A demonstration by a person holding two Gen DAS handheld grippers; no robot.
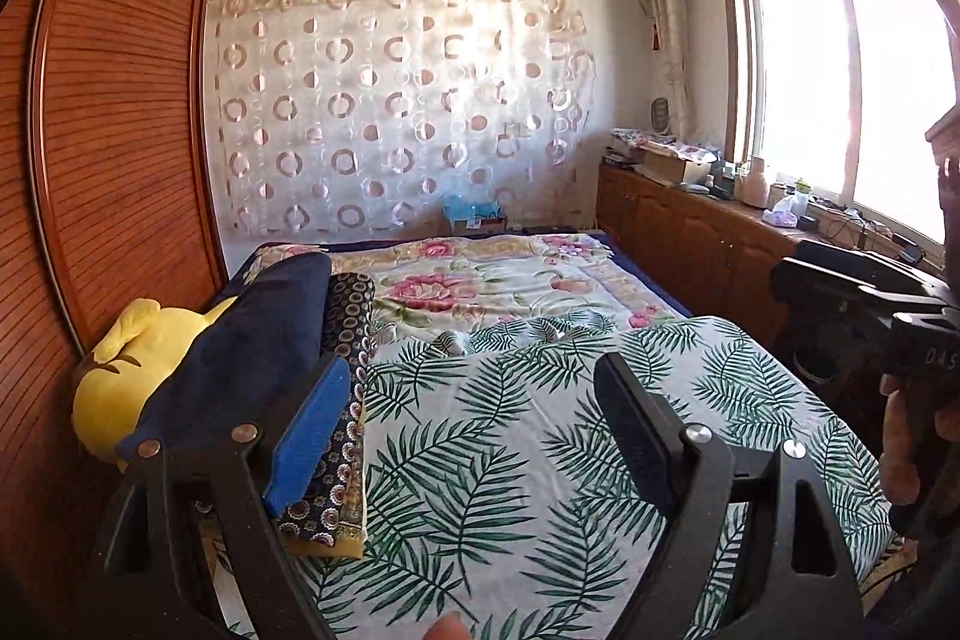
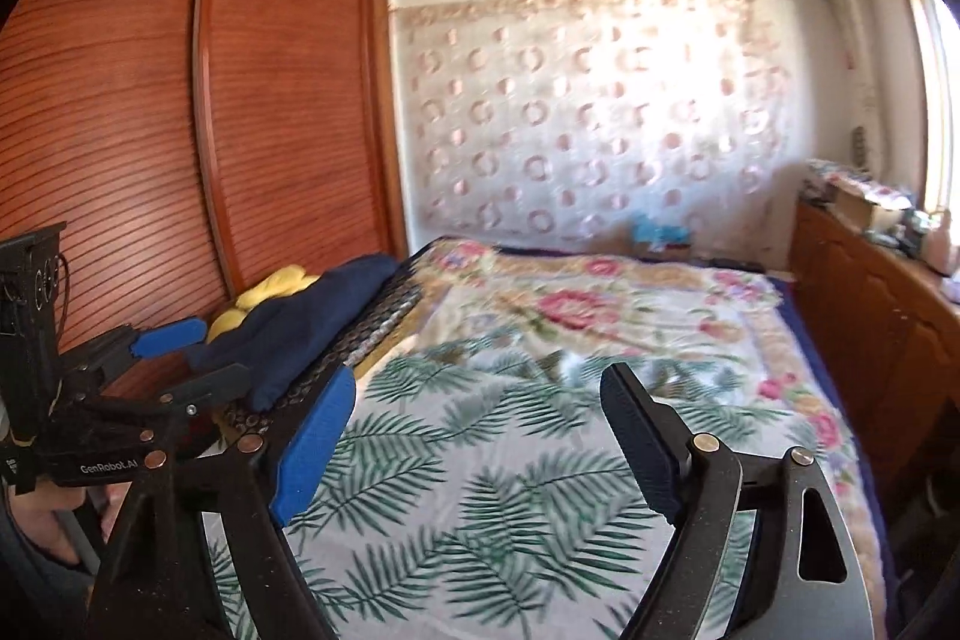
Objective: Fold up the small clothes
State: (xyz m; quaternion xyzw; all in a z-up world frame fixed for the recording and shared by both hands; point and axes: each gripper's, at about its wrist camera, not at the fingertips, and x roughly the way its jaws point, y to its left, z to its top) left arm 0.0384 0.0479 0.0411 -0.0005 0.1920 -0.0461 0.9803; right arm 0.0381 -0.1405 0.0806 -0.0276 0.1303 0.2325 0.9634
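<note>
A white cloth with green palm leaves (image 1: 540,430) lies spread flat on the bed; it also shows in the right wrist view (image 2: 480,460). My left gripper (image 1: 474,388) is open and empty, held above the cloth's near part. My right gripper (image 2: 480,400) is open and empty above the same cloth. The left gripper also shows at the left edge of the right wrist view (image 2: 198,352), jaws apart. The right gripper's body shows at the right edge of the left wrist view (image 1: 870,292); its fingers are hidden there.
A floral quilt (image 1: 510,280) covers the bed behind the cloth. A navy garment (image 1: 258,340) on a patterned folded cloth (image 1: 351,340) and a yellow plush toy (image 1: 120,370) lie at the bed's left. A wooden wardrobe (image 1: 120,100) stands left, a cluttered cabinet (image 1: 690,220) right.
</note>
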